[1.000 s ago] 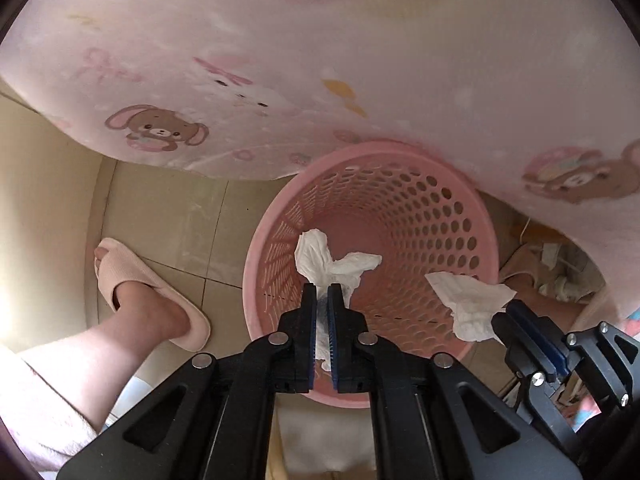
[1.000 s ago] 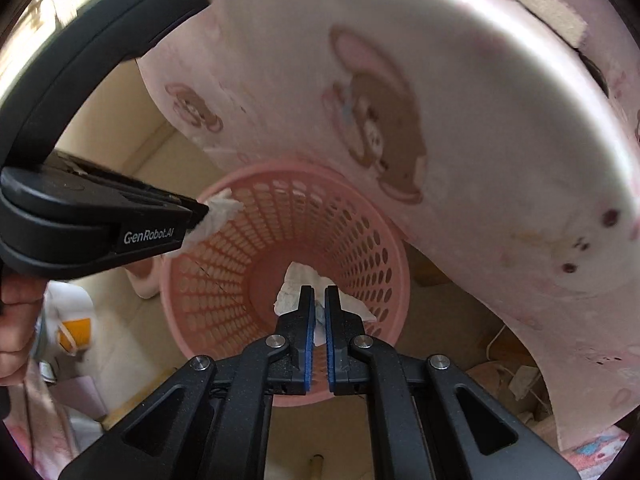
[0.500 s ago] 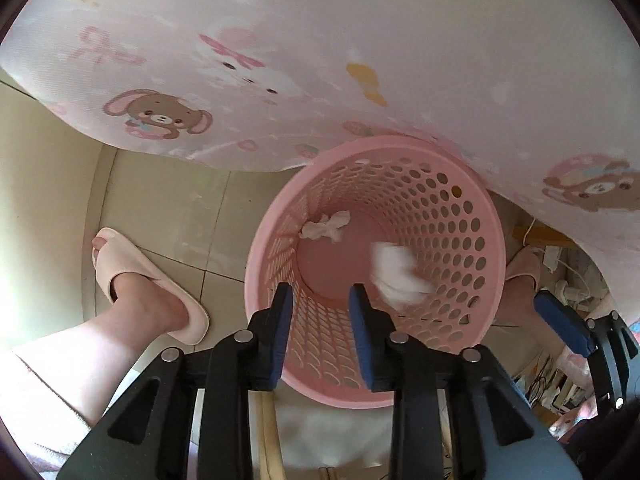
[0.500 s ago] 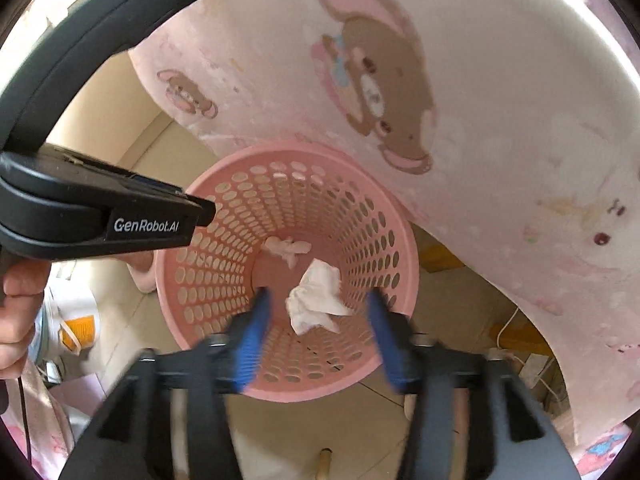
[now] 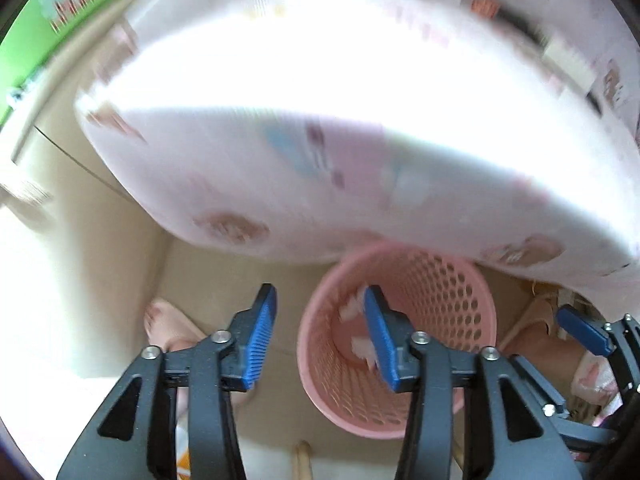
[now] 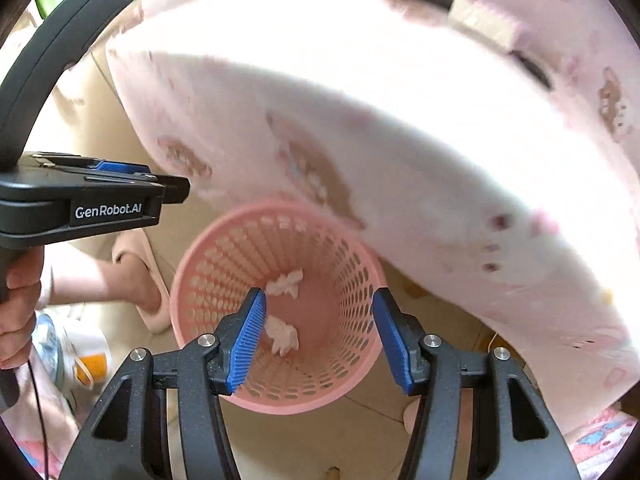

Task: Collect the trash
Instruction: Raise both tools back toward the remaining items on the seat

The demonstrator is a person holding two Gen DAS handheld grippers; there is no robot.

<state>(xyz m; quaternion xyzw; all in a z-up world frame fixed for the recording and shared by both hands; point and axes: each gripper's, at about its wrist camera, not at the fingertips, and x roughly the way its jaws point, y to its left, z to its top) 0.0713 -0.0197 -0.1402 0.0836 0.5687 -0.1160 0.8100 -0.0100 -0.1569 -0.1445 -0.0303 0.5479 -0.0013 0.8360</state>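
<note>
While two crumpled tissues lie inside the pink basket, the left gripper, jaws just opening, and the right gripper stand open and empty; any remaining trash is unseen.

We are looking down past the left gripper — its blue pads have just been opening, with nothing between them. Below, a pink basket is standing on the tiled floor, two crumpled tissues lying inside. A blurred pink cloth is overhanging it — a slippered foot sits left, and the right gripper is showing at the right edge.
</note>
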